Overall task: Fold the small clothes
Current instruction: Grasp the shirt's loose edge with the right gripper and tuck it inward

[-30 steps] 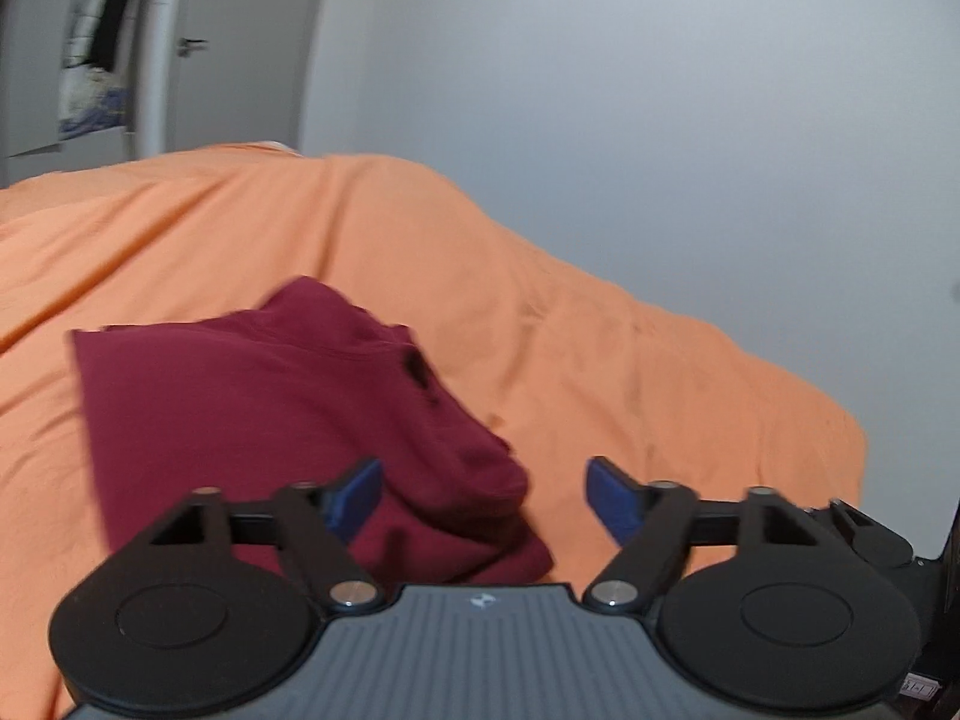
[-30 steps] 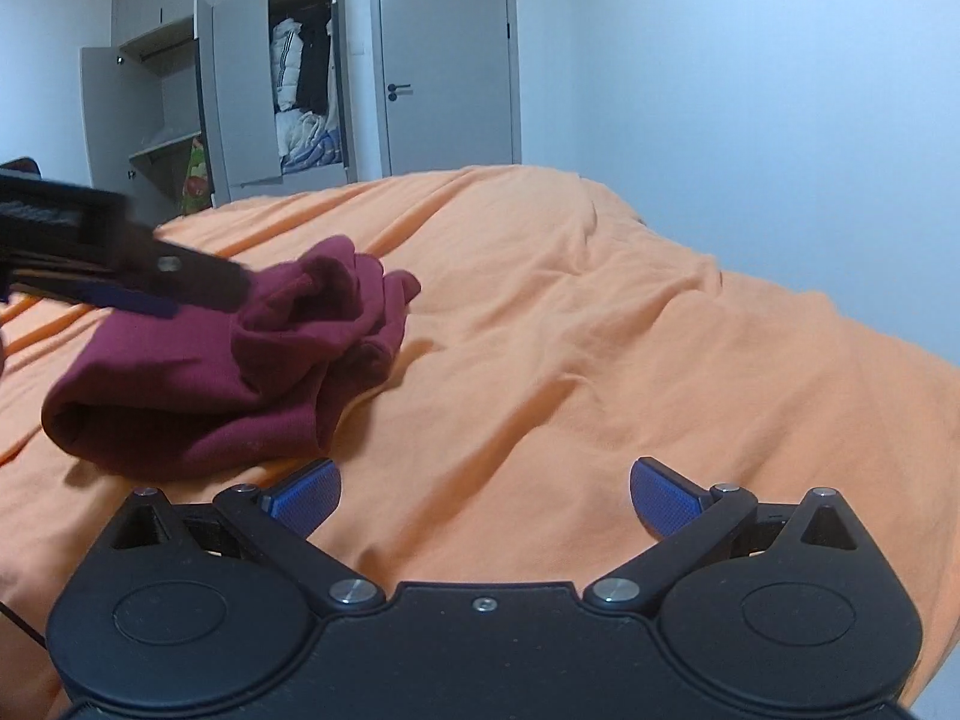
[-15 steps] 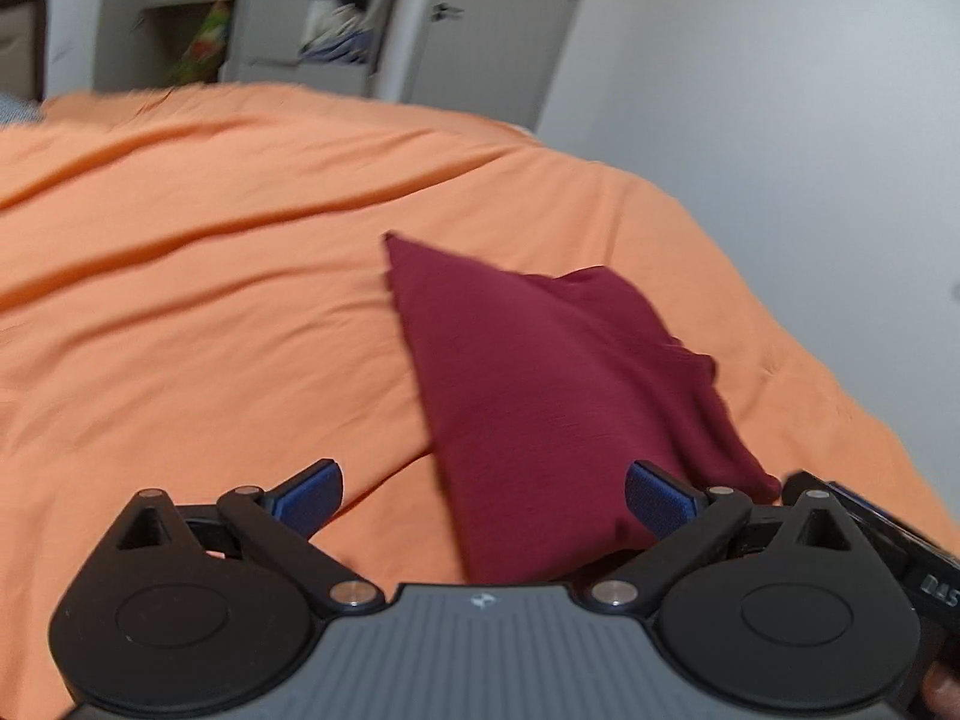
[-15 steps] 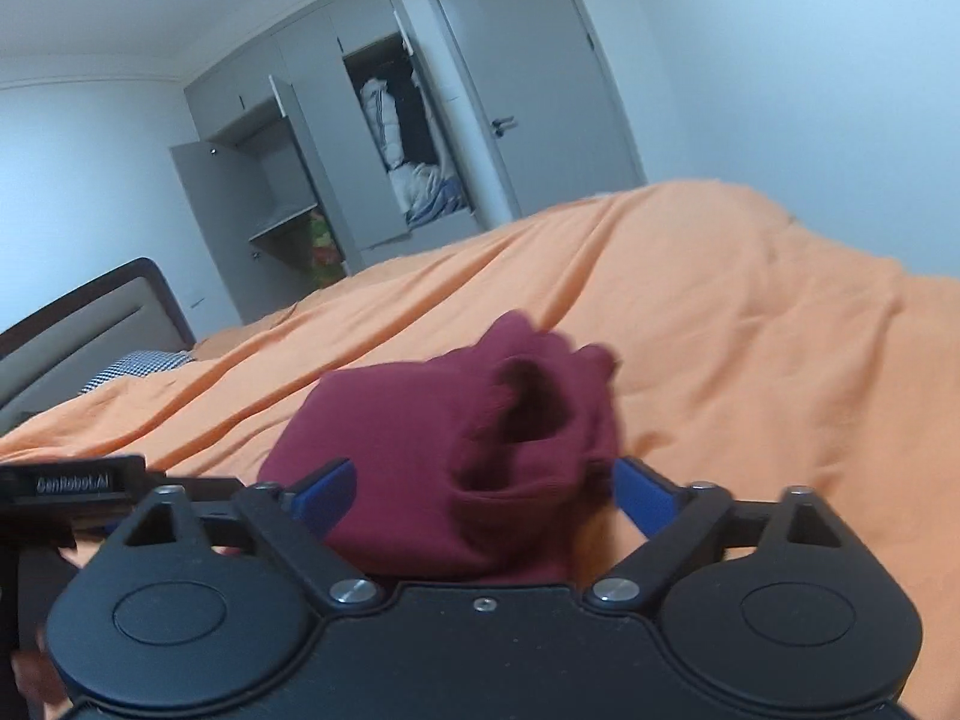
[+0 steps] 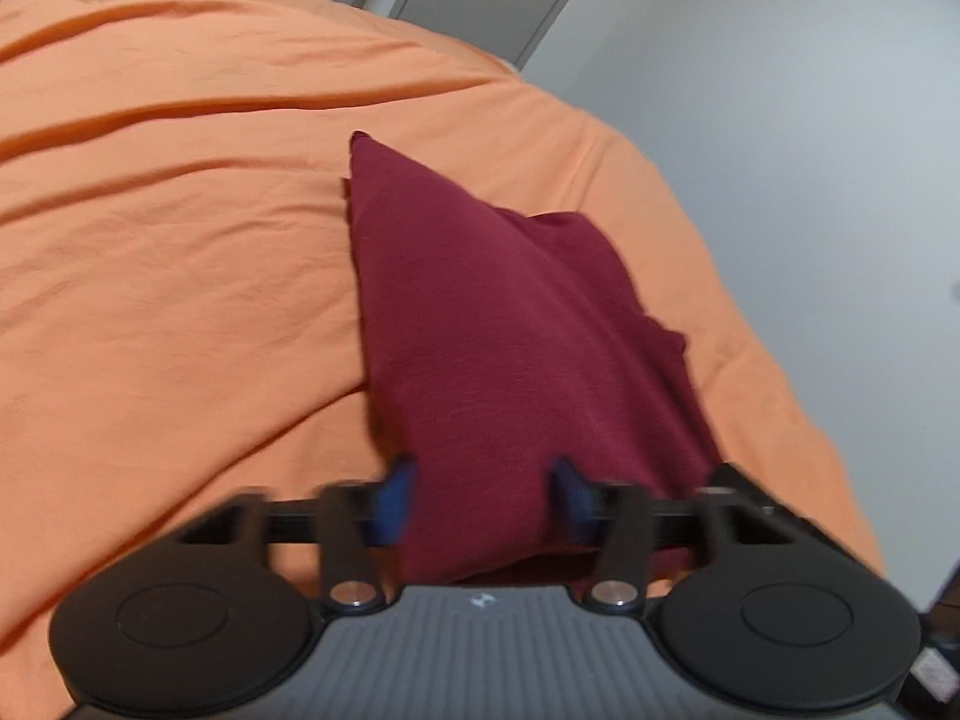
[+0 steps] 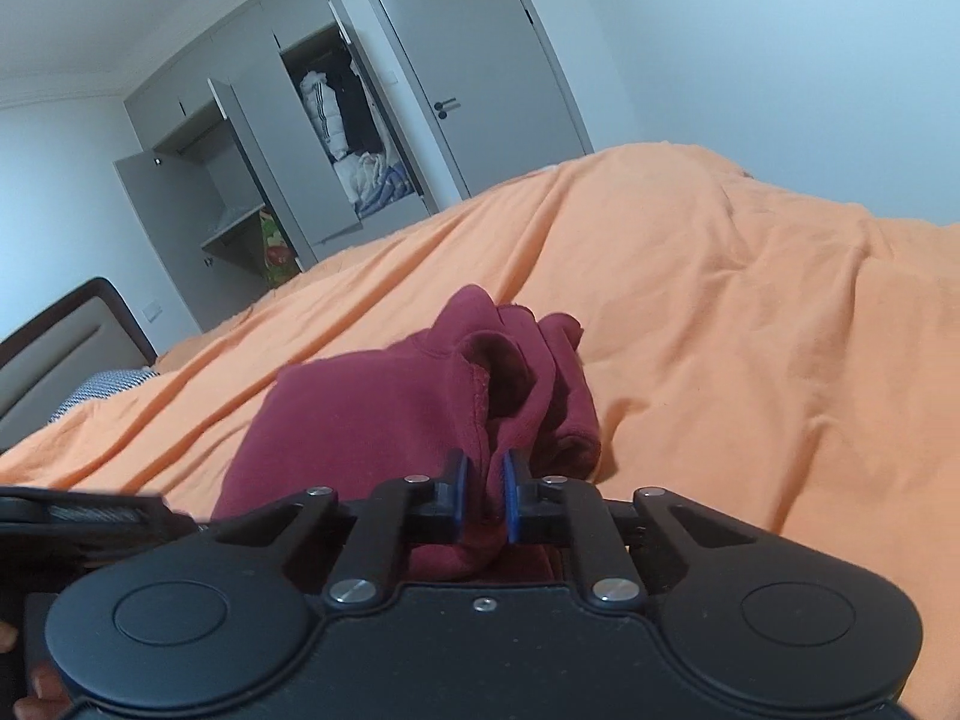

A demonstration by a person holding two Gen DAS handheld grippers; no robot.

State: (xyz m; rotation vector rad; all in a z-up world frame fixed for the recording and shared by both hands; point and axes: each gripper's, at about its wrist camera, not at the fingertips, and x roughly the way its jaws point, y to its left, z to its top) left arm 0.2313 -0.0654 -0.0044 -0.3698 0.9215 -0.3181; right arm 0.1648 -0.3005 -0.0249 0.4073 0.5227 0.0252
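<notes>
— Any words to read here?

— None, really. Only a tiny white mark on the grey body of the left gripper. More like a little picture than letters.

— And that pale strip at the left edge of the right wrist view?

— Maybe letters on it, but too blurry to read.

— Numbers or signs anywhere else?

— None to read.

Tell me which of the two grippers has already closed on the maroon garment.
The right gripper: its blue pads pinch a bunched fold of the maroon garment. The left gripper straddles the cloth with jaws apart.
</notes>
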